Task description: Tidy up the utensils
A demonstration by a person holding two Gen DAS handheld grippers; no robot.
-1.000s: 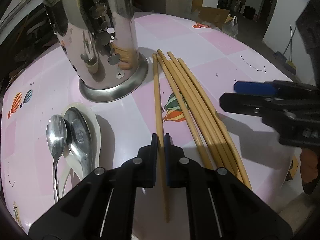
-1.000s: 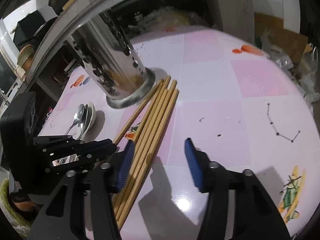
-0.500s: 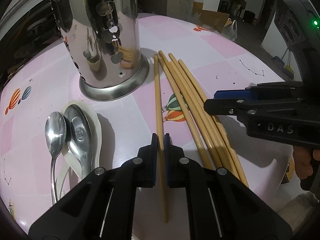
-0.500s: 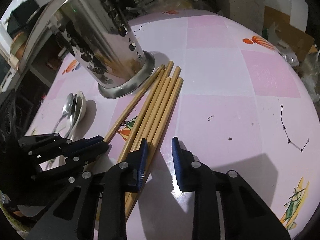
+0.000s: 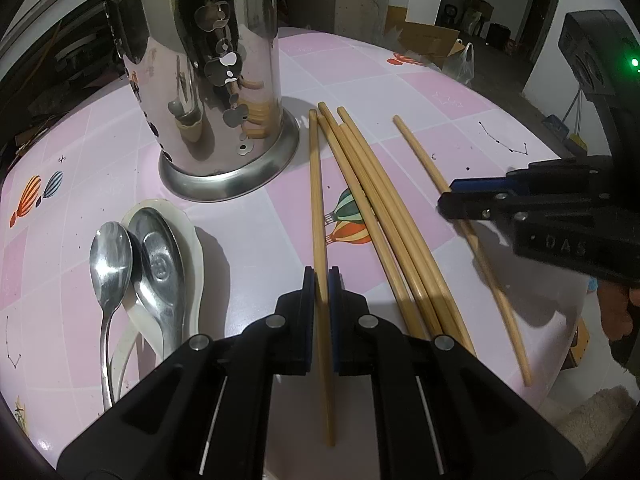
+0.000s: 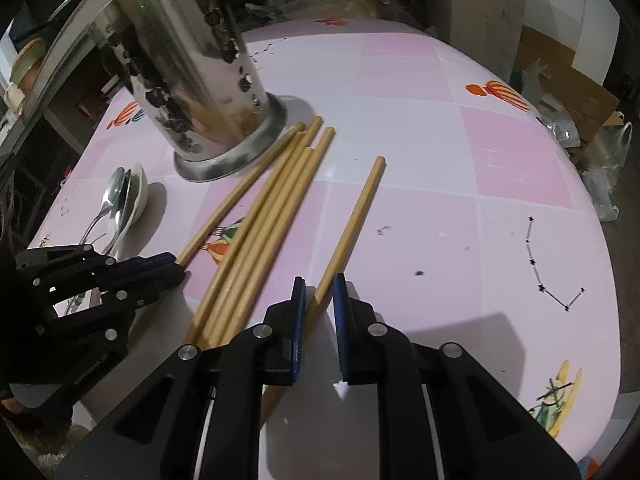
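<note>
Round table [image 5: 420, 80] with a pink-and-white checked cover printed with hot-air balloons. Near its far-left part stands a perforated stainless-steel utensil holder [image 5: 216, 80], upright on a flared base. Toward the left edge a white ceramic spoon [image 5: 192, 248] lies bowl up with a metal spoon [image 5: 158, 256] nested in it; a second metal spoon [image 5: 110, 264] lies just beside them.

Left gripper [image 5: 322, 280]: jaws together, clamped on a single wooden chopstick [image 5: 318, 200] that runs from the pads toward the holder's base, its near end passing back between the fingers.

A bundle of four chopsticks [image 5: 384, 216] lies on the cover just to the right of the clamped one, tips fanned near the holder's base, the sticks touching one another along most of their length.

Right gripper [image 6: 318, 294]: jaws closing, with a separate chopstick [image 6: 356, 216] between the blue pads; a narrow gap shows on the right-hand side, so a firm clamp cannot be confirmed. This chopstick lies apart from the bundle, angled toward the table's middle. In the left wrist view the same gripper [image 5: 450, 196] enters from the right edge, crossing that stick.
</note>
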